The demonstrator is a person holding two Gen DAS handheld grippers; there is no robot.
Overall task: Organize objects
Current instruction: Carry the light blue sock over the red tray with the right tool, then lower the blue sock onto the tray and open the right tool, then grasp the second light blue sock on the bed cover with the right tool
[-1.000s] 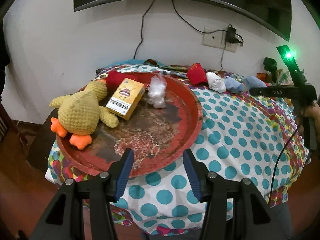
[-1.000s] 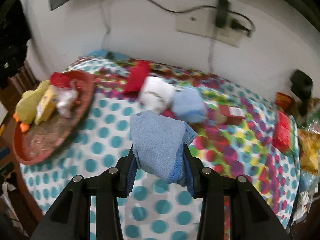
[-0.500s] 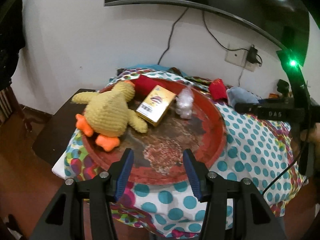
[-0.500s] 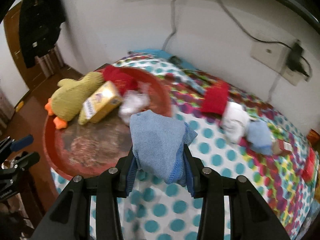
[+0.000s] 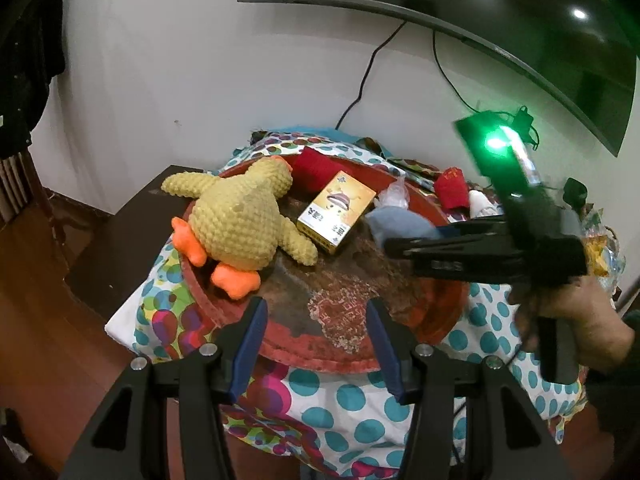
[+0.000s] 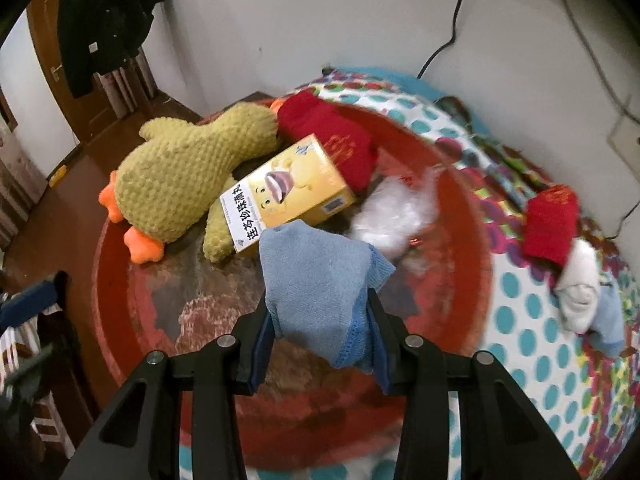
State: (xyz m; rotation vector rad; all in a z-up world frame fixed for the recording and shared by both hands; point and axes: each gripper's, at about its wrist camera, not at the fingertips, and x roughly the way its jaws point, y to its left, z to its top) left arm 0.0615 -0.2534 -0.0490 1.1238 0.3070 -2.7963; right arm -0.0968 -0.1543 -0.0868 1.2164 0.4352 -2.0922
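Note:
My right gripper (image 6: 320, 344) is shut on a folded blue cloth (image 6: 316, 288) and hangs over the round red tray (image 6: 460, 184). In the left wrist view the same right gripper (image 5: 394, 242) reaches in from the right with the blue cloth (image 5: 396, 222) above the tray (image 5: 436, 320). The tray holds a yellow plush duck (image 6: 180, 176), a yellow box (image 6: 288, 192), a red cloth (image 6: 332, 136) and a clear plastic bag (image 6: 392, 212). My left gripper (image 5: 316, 340) stands open with nothing between its fingers, at the tray's near rim.
A dotted tablecloth (image 6: 532, 320) covers the table. On it to the right lie another red cloth (image 6: 550, 224), a white rolled sock (image 6: 578, 288) and a light blue one (image 6: 610, 320). A cable and a socket are on the wall behind. A dark low stand (image 5: 120, 236) sits left of the table.
My right gripper carried the blue cloth leftwards from the open tablecloth to above the red tray. The left gripper shifted a little, bringing the tray closer and more central.

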